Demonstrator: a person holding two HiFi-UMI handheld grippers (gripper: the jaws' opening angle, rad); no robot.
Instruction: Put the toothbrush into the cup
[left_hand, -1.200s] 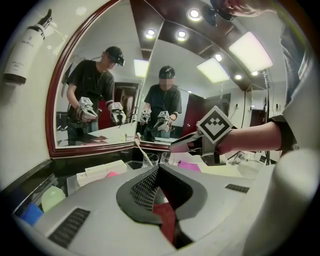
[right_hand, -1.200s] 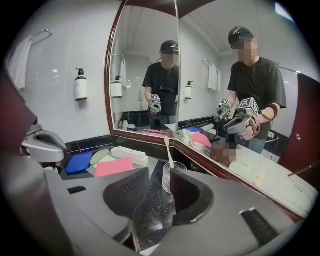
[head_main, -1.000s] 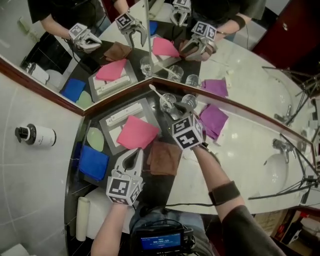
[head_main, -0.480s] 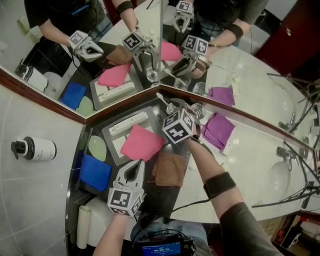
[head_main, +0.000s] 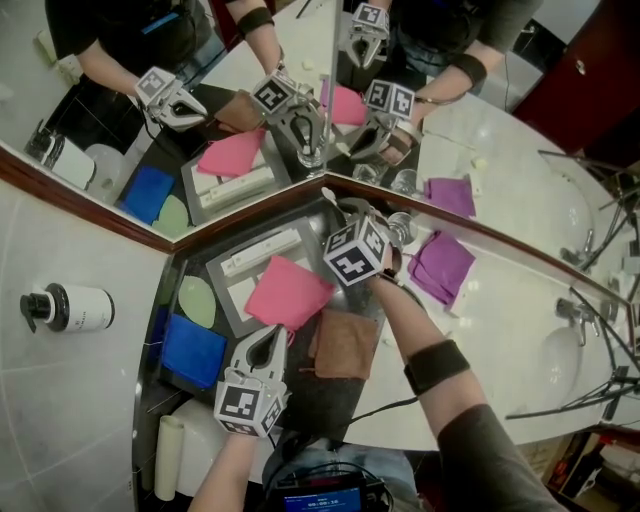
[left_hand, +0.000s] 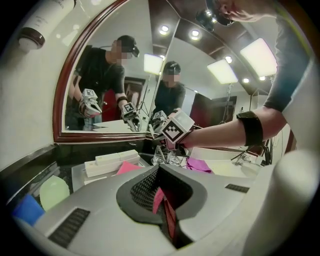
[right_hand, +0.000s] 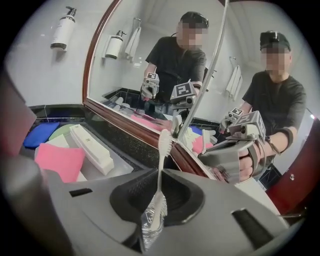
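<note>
Toothbrush of white plastic (right_hand: 161, 155) stands nearly upright between the right tongs (right_hand: 159, 200), bristled head uppermost, its lower handle wrapped in crinkled clear film; these tongs are closing, and their pads press on that wrapped handle. In the head view the toothbrush head (head_main: 329, 196) pokes out past the tips of the right tongs (head_main: 348, 212), close to the corner where two mirrors meet; a clear glass cup (head_main: 402, 228) stands just to the right of those tips on the table (head_main: 500, 325). The left gripper view shows a second clear glass cup (left_hand: 158, 157) under the right tongs; whether the toothbrush's lower end sits inside it I cannot tell.

The left tongs (head_main: 270, 330) hang nearer the person, above the dark part of the table; they are pressed together with nothing between them. A pink folded cloth (head_main: 288, 290) lies on a grey tray (head_main: 222, 292); a brown cloth (head_main: 343, 343) is just beside the tray; a purple cloth (head_main: 440, 265) lies beyond the cup.
</note>
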